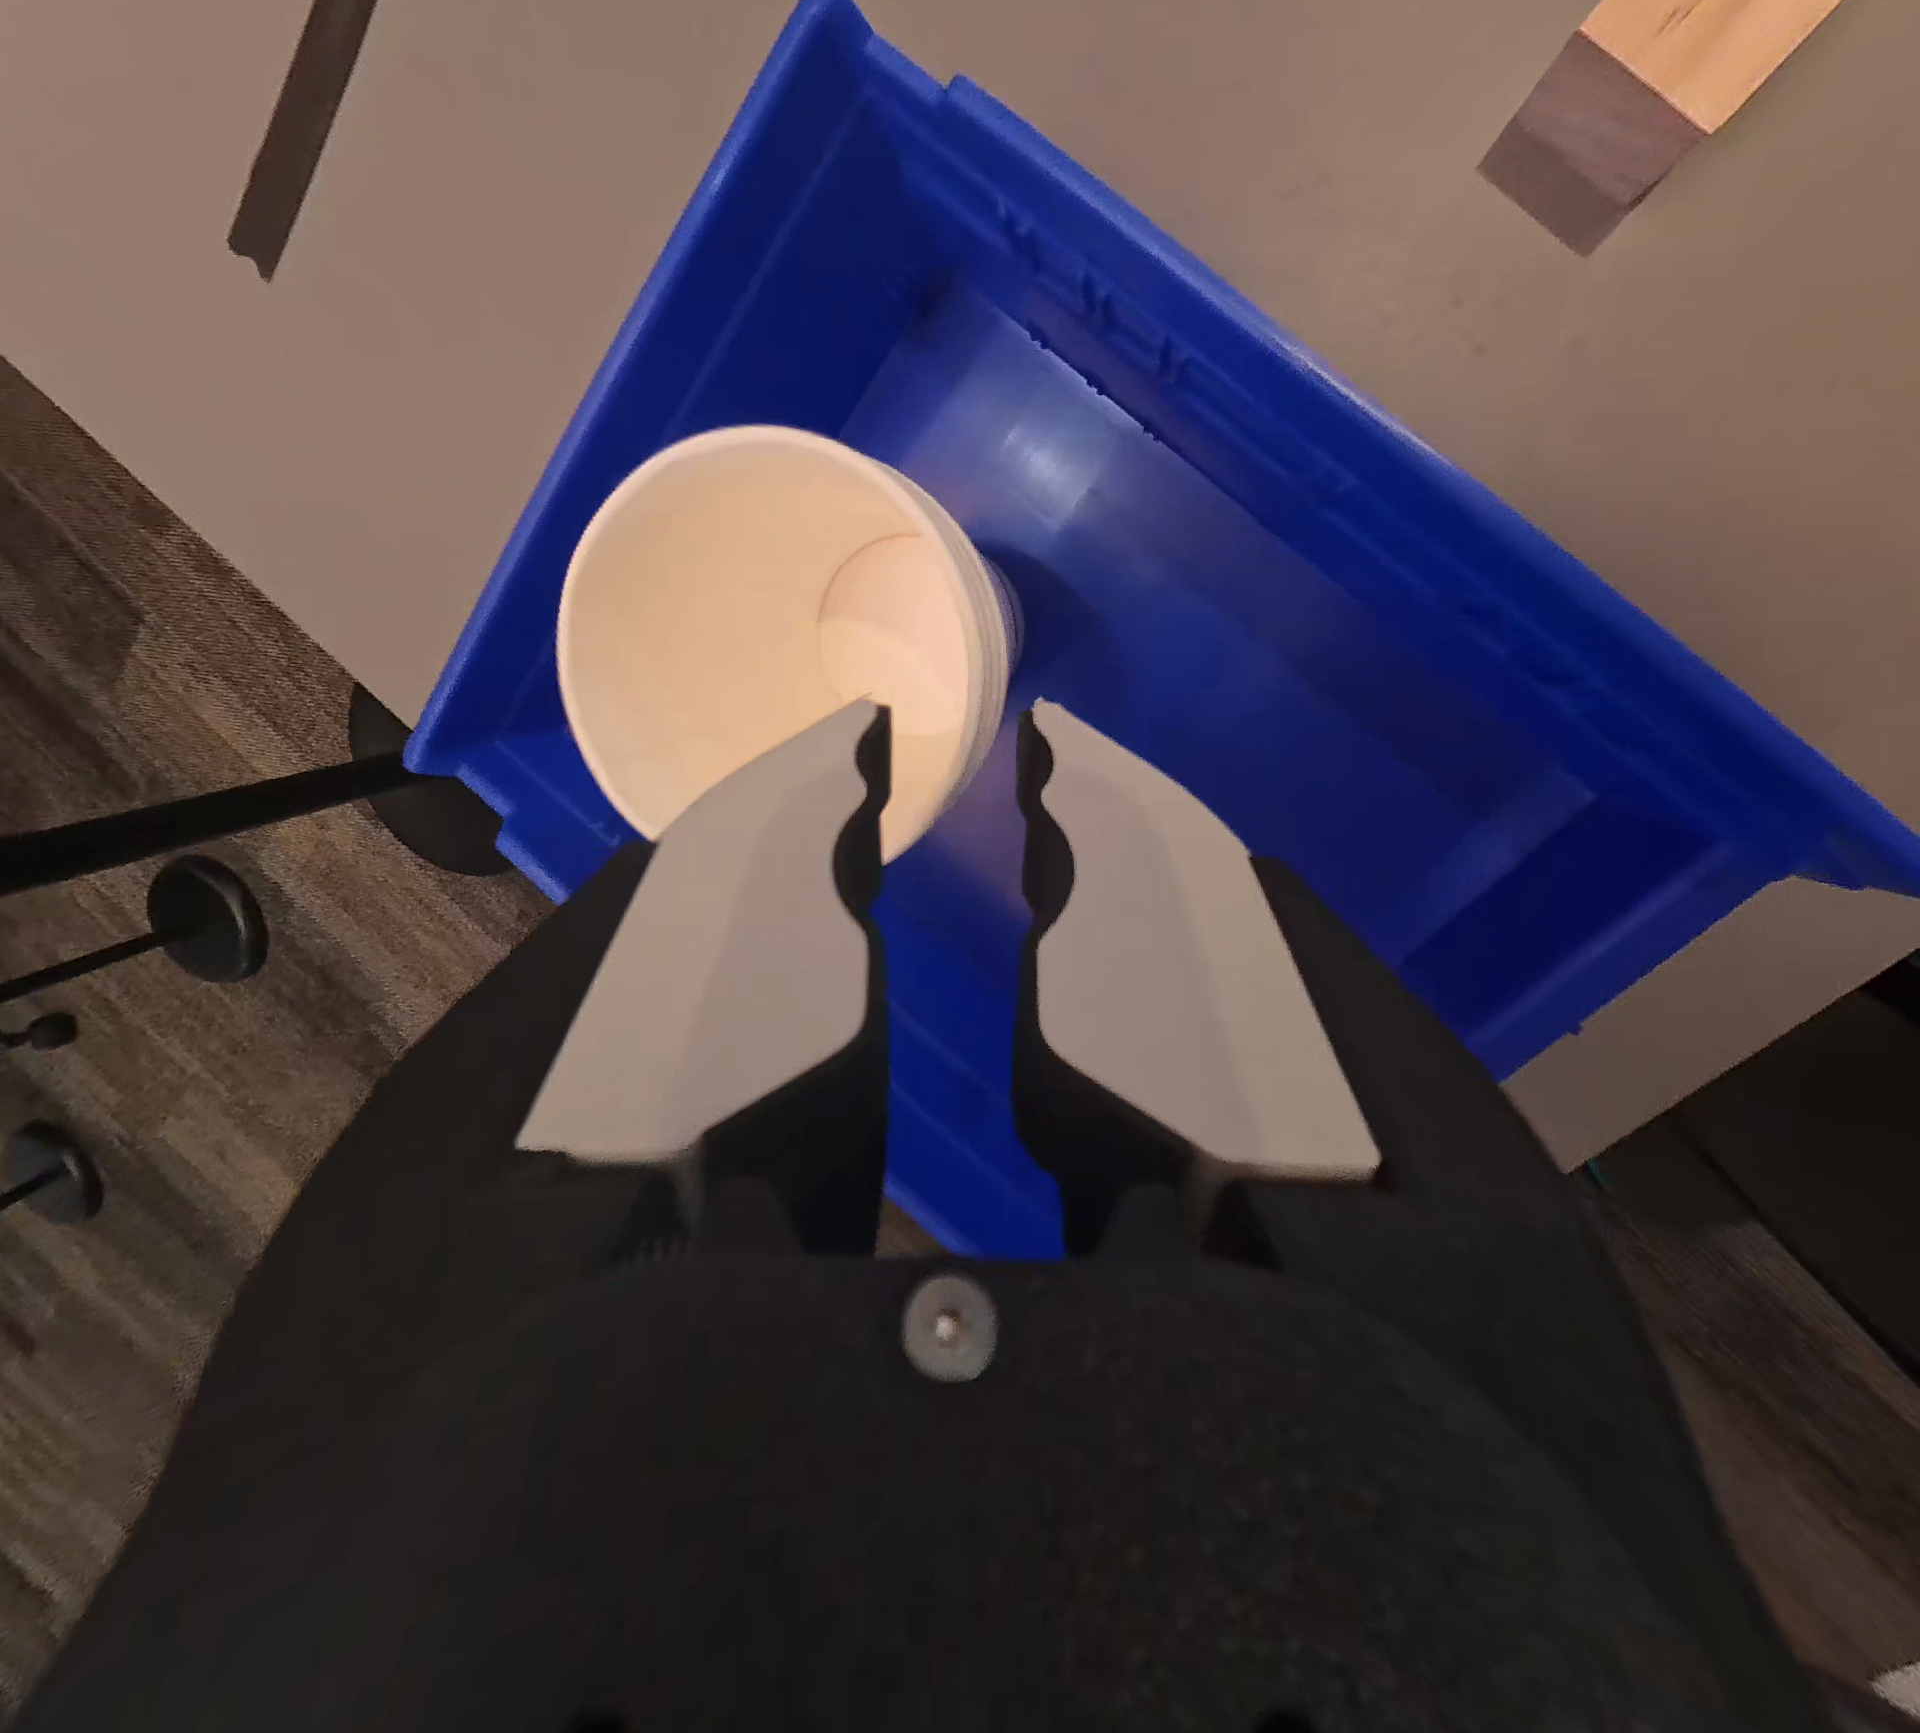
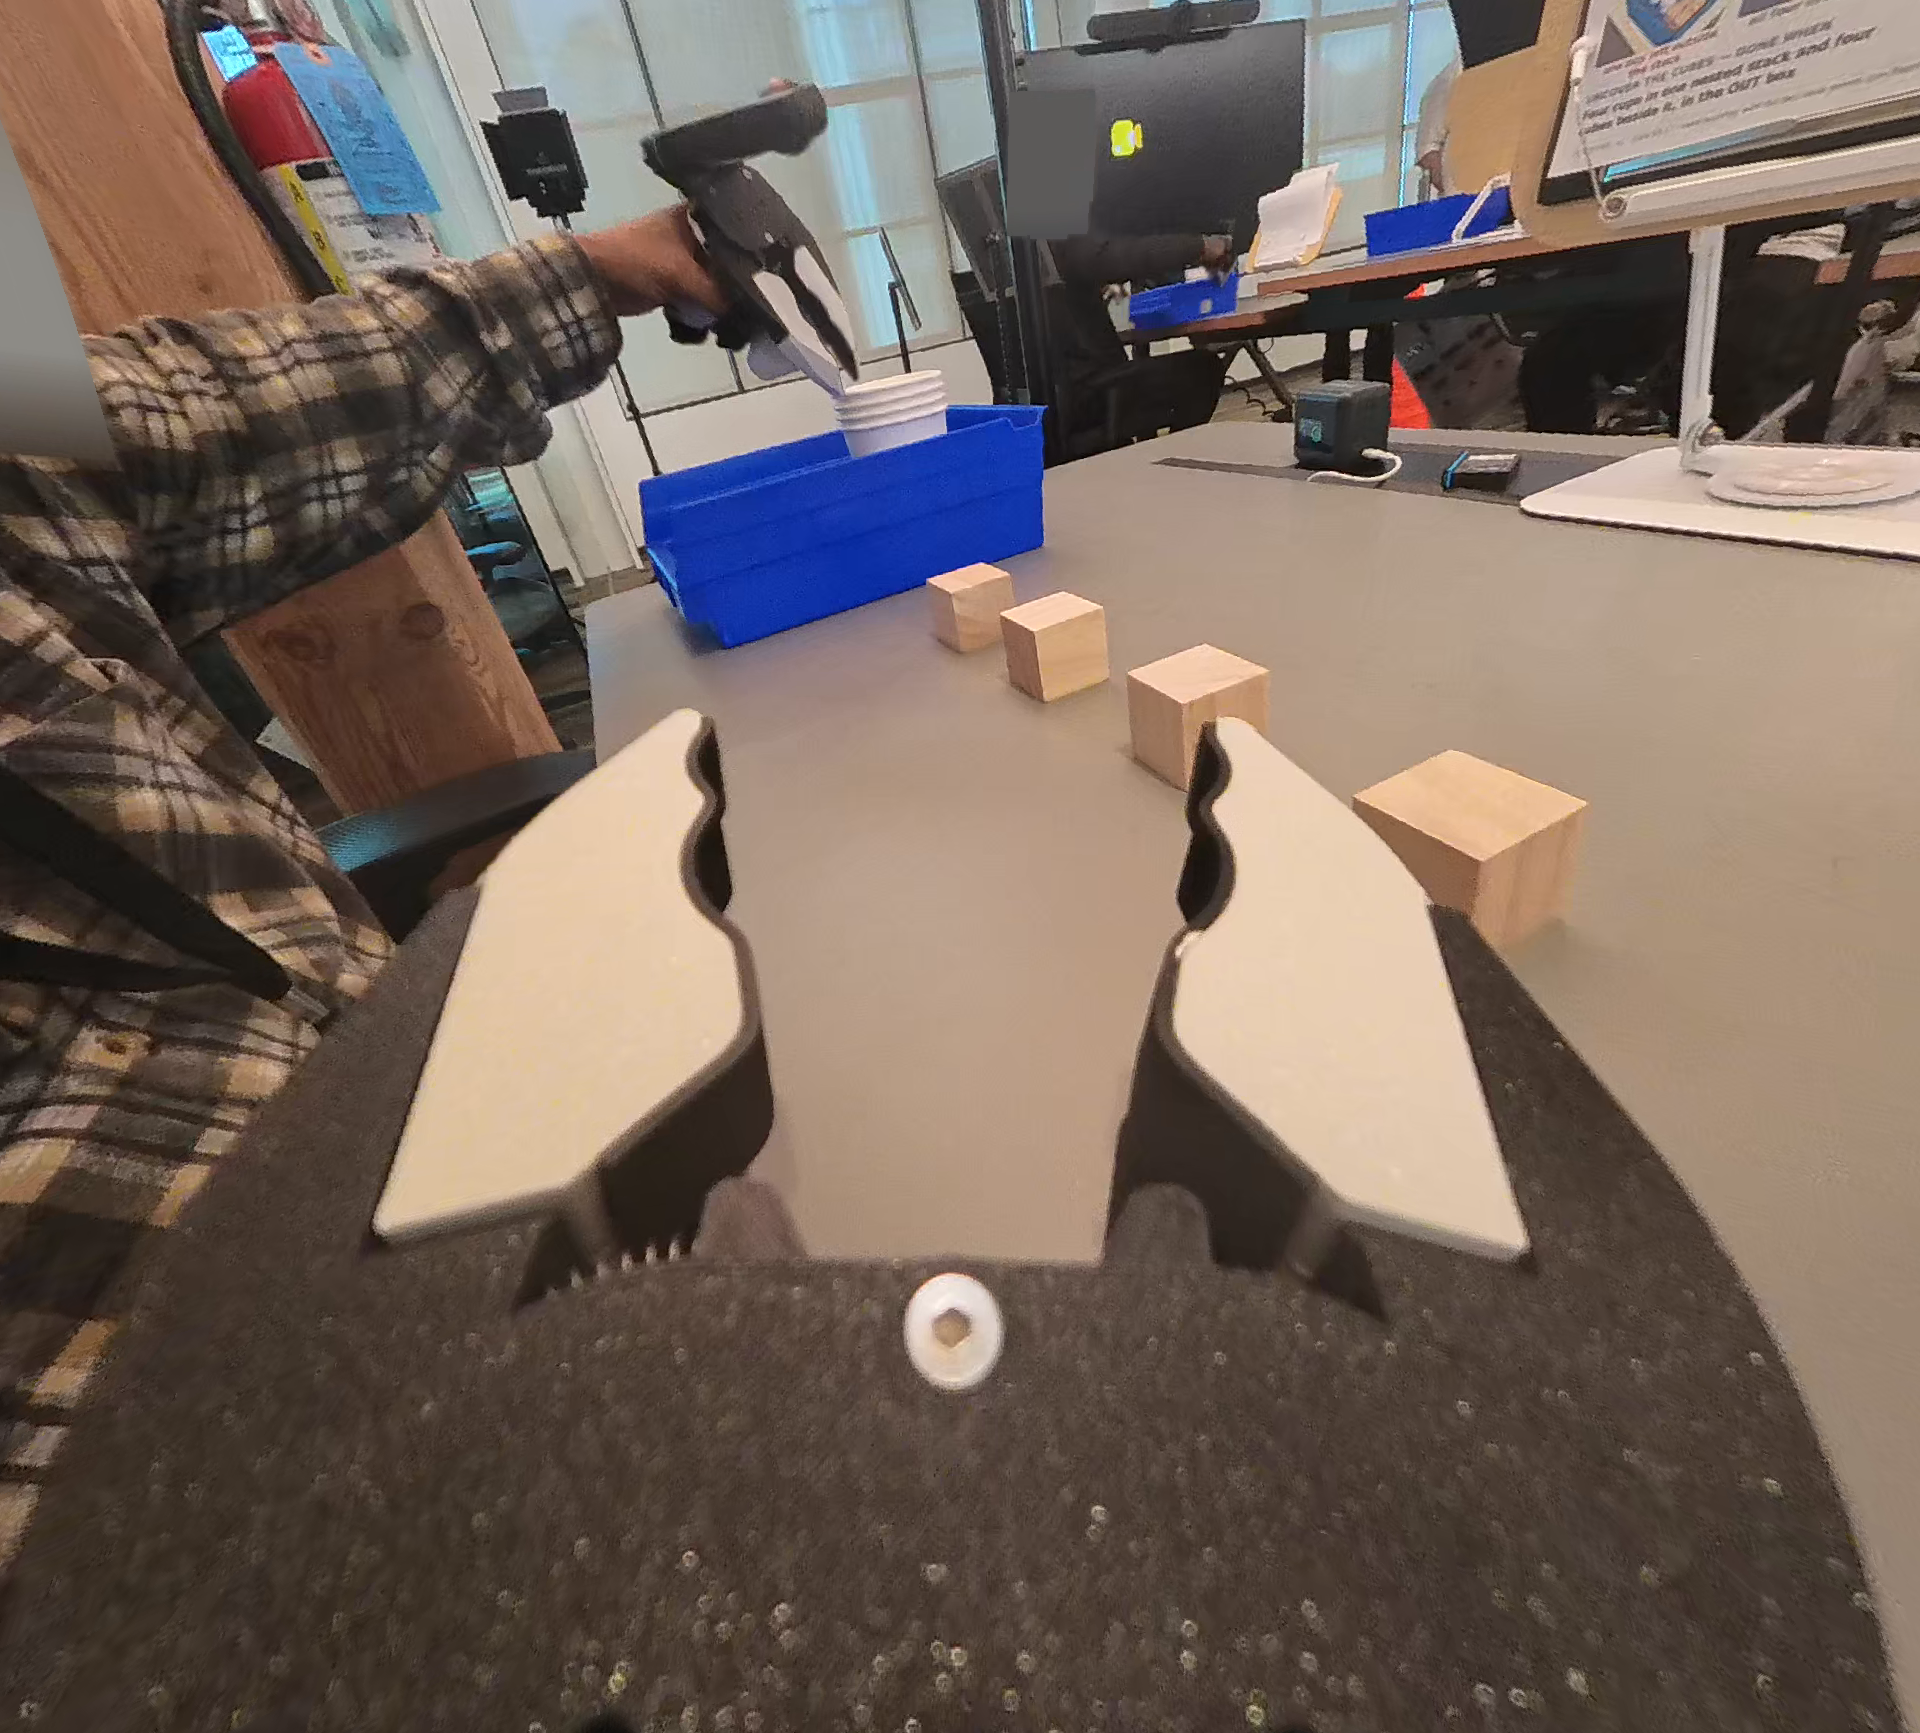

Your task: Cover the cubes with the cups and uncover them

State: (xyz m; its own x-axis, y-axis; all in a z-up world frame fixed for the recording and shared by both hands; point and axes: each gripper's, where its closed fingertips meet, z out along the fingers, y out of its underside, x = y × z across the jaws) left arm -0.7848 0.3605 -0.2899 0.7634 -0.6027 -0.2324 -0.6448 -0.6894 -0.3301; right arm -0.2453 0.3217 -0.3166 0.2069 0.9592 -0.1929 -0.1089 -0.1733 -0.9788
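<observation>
Left gripper [image 1: 954, 715] tilted steeply down over the blue bin [image 1: 1195, 478], held by a hand [image 2: 649, 270] on a plaid-sleeved arm reaching in from the left. Fingers narrowly parted, straddling the rim of the nested stack of cups [image 1: 769, 634], one fingertip inside the mouth; firm grip not discernible. Stack upright in the bin's near-left end, mouth up, long axis vertical. Right gripper [image 2: 956, 748] low over the grey table [image 2: 1558, 644], spread wide, holding nothing. Four wooden cubes [image 2: 1195, 707] in a diagonal row, uncovered, right of the bin.
</observation>
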